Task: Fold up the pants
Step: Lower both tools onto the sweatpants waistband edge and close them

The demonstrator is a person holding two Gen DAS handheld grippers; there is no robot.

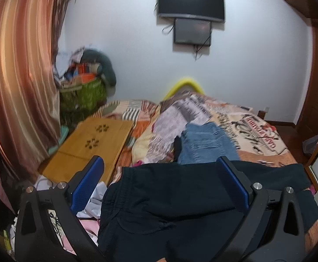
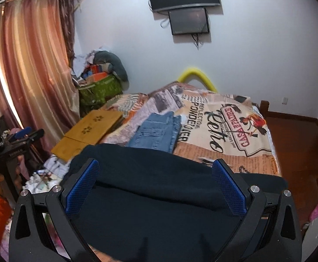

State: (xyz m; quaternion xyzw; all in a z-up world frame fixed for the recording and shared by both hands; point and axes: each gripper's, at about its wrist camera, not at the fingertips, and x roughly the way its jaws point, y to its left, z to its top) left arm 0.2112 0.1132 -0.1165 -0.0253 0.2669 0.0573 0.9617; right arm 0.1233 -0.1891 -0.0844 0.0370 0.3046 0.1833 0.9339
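Dark navy pants [image 1: 169,198] lie on the near end of the bed, and they also show in the right wrist view [image 2: 154,187]. My left gripper [image 1: 161,163] is open, its blue-padded fingers [image 1: 86,183] spread wide above the pants and holding nothing. My right gripper [image 2: 156,166] is open too, its fingers [image 2: 228,187] standing wide over the pants. Folded blue jeans [image 1: 204,144] lie beyond the dark pants on the bedspread, and the right wrist view shows them [image 2: 156,133] too. The left gripper also appears in the right wrist view [image 2: 25,135], held by a hand in an orange sleeve.
A printed bedspread [image 2: 224,131] covers the bed. A wooden lap tray [image 1: 91,146] lies at the bed's left side. Loose clothes [image 1: 91,205] are heaped at the near left. A green bag [image 1: 82,96] of clutter and a curtain [image 1: 16,76] stand at left. Two screens [image 1: 191,2] hang on the wall.
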